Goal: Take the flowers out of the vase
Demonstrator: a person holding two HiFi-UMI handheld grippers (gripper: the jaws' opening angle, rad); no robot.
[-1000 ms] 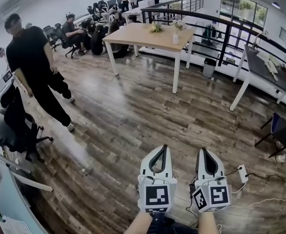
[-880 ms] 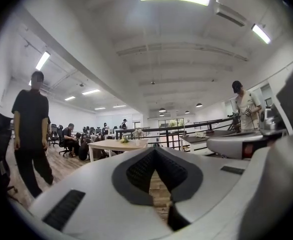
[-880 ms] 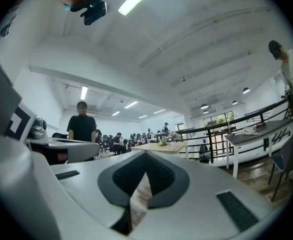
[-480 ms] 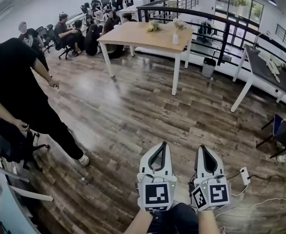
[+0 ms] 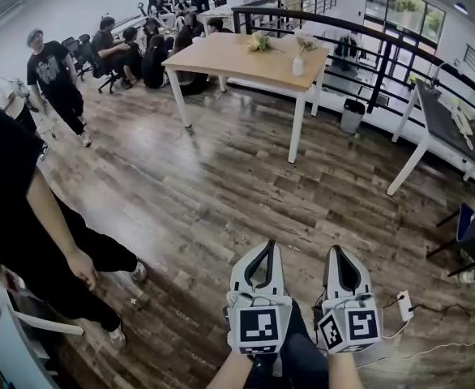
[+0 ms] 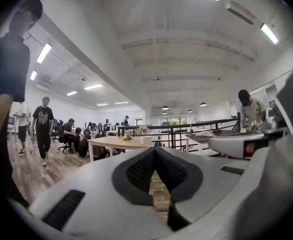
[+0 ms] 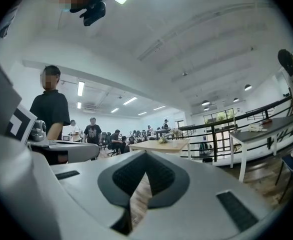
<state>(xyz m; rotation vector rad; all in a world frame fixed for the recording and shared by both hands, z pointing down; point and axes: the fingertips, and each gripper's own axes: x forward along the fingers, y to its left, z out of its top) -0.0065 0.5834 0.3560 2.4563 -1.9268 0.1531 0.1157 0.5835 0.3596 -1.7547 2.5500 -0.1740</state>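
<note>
Far off, a white vase (image 5: 297,66) with pale flowers (image 5: 305,42) stands near the right end of a wooden table with white legs (image 5: 237,59). A second small bunch of flowers (image 5: 259,44) lies on the same table. My left gripper (image 5: 263,246) and right gripper (image 5: 335,250) are side by side over the wooden floor, far short of the table, both shut and holding nothing. The left gripper view shows the table (image 6: 117,142) and the vase (image 6: 141,139) small, beyond the shut left gripper (image 6: 155,149). In the right gripper view the table (image 7: 162,145) stands past the shut right gripper (image 7: 145,153).
A person in black (image 5: 19,217) stands close at the left. Others walk (image 5: 55,71) or sit behind the table. A black railing (image 5: 367,43) runs along the back, with a dark table (image 5: 456,128) at right, a bin (image 5: 352,114) and a power strip (image 5: 403,306) on the floor.
The person in black has come much closer and now fills the left edge. Both grippers stay shut, side by side. A second walker has appeared at the far left.
</note>
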